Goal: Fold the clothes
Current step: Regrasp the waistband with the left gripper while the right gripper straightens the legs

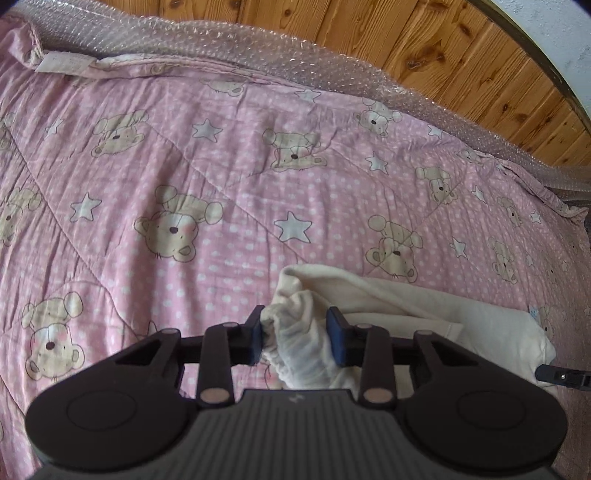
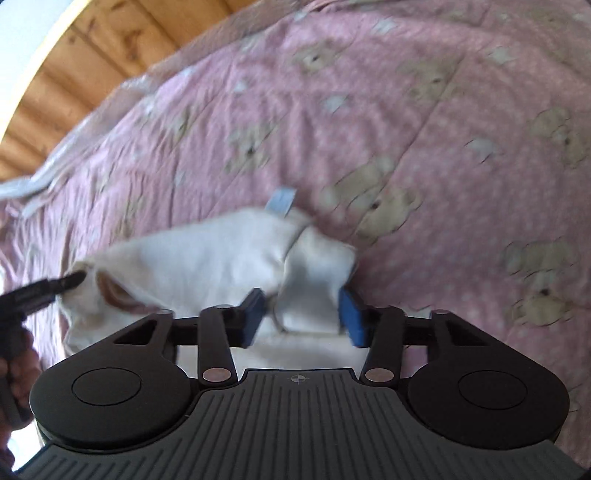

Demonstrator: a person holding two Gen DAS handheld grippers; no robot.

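A cream garment (image 1: 406,302) lies on the pink bear-print quilt (image 1: 184,166). My left gripper (image 1: 299,338) stands open around a bunched end of the garment, which fills the gap between the blue pads. In the blurred right wrist view the garment (image 2: 207,254) has a pale blue tag (image 2: 281,199) at its far edge. My right gripper (image 2: 301,317) stands open with a fold of the garment between its blue pads. The left gripper's finger (image 2: 55,286) shows at the garment's left end. The right gripper's tip (image 1: 565,376) shows at the garment's right edge.
Bubble wrap (image 1: 258,48) lines the quilt's far edge. A wooden plank wall (image 1: 424,40) stands behind it, with a pale wall (image 1: 554,29) at the top right. The quilt (image 2: 406,110) spreads wide beyond the garment.
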